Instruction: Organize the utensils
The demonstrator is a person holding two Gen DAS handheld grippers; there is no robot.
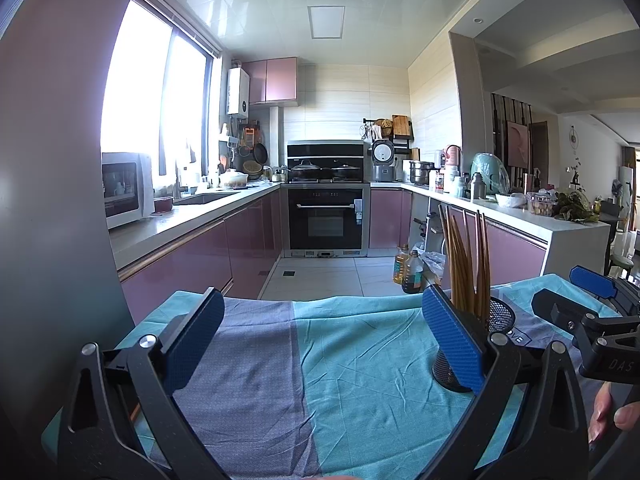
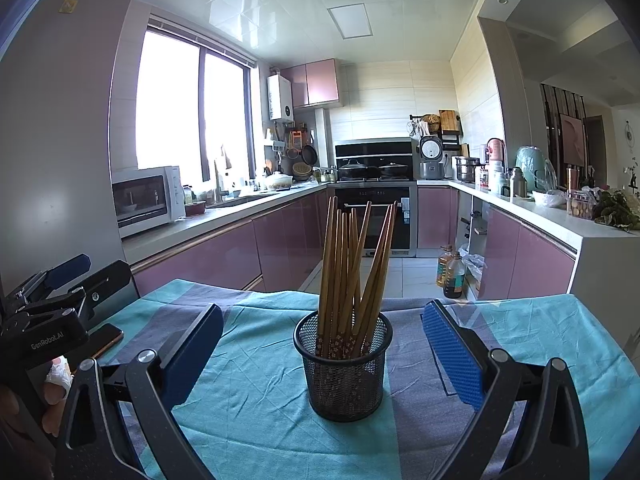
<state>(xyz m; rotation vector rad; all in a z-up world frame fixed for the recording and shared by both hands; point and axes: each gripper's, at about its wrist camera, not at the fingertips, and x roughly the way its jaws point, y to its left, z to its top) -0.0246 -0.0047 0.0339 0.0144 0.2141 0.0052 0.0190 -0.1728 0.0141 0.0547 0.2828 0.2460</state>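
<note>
Chopsticks (image 2: 349,272) are being kept upright in the mesh holder (image 2: 343,372) on the tablecloth (image 2: 256,380) (apparently all gathered). Nothing is being held: left gripper (image 1: 324,344) and right gripper (image 2: 322,354) are spread wide, empty.

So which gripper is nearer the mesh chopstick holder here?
Right. The right gripper faces the mesh holder head-on, open, its fingers either side. The left gripper sits off to the holder's left, aimed past it.
</note>
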